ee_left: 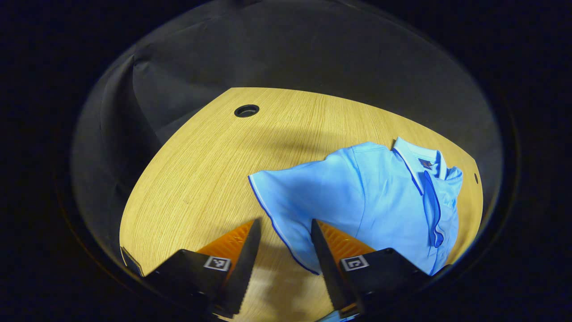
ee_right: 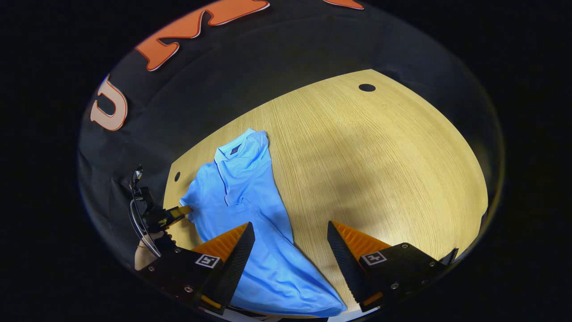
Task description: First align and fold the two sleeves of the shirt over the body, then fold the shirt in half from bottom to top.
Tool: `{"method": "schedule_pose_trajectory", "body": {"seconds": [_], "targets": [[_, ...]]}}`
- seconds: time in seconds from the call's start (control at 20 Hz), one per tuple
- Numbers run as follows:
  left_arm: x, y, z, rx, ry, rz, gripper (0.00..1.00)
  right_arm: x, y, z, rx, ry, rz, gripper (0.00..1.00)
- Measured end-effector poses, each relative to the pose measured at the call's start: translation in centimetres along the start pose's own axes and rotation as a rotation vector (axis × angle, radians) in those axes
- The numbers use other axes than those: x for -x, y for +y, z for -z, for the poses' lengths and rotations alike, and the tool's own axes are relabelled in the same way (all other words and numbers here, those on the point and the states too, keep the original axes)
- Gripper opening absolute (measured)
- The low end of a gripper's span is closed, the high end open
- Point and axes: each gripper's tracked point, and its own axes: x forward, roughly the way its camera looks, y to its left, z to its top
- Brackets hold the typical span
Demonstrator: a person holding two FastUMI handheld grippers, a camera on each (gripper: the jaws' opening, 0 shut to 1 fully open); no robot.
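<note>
A light blue polo shirt [ee_left: 393,197] lies flat on the wooden table [ee_left: 196,170], collar [ee_left: 424,163] at the far right. One short sleeve [ee_left: 299,197] sticks out toward the left. My left gripper [ee_left: 285,223] is open just above the table, with the sleeve's hem lying partly between its fingers. In the right gripper view the shirt [ee_right: 241,197] runs from its collar [ee_right: 239,147] down to the bottom hem [ee_right: 295,290]. My right gripper [ee_right: 290,226] hangs open over the shirt's lower right edge, holding nothing. The left gripper [ee_right: 181,211] and a hand [ee_right: 143,257] sit at the shirt's far-left sleeve.
A round cable hole [ee_left: 246,110] is in the table at the back, and a smaller hole [ee_left: 476,178] lies beyond the collar. Black cloth walls close in the table. Bare wood [ee_right: 380,170] stretches to the right of the shirt.
</note>
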Motion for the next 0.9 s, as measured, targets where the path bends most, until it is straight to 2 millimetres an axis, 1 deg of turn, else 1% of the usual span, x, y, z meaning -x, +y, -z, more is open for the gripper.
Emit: {"method": "schedule_pose_trajectory", "body": {"seconds": [0.1,0.15,0.25,0.35,0.4,0.45,0.7,0.8,0.9], "targets": [[-0.2,-0.6,-0.3,0.074,-0.022,0.028,0.35,0.0,0.0,0.0,0.004,0.0,0.002,0.99],[-0.1,-0.4,-0.1,0.089,-0.022,0.034,0.15,0.1,0.1,0.0,0.006,-0.002,0.002,0.99],[0.1,-0.3,0.1,0.055,-0.019,0.062,0.05,0.2,0.3,0.2,0.009,-0.002,0.004,0.99],[0.1,-0.9,-0.3,0.008,-0.01,0.098,0.05,0.2,0.6,0.4,0.012,-0.007,0.007,0.99],[0.6,-1.6,-0.2,-0.002,0.001,0.121,0.04,0.5,0.6,0.4,0.012,-0.009,0.006,0.99],[1.1,-1.9,-0.4,-0.016,-0.006,0.134,0.04,0.7,0.7,0.4,0.009,-0.013,0.006,0.98],[5.7,-4.4,-4.1,-0.121,-0.115,0.199,0.04,1.6,1.0,0.5,0.008,-0.039,0.004,0.99],[7.6,-6.4,-5.5,-0.165,-0.141,0.238,0.04,2.1,0.8,0.7,0.005,-0.049,0.004,0.99],[9.4,-9.5,-6.4,-0.181,-0.153,0.298,0.04,2.5,0.5,0.8,-0.001,-0.057,0.006,0.99]]}}
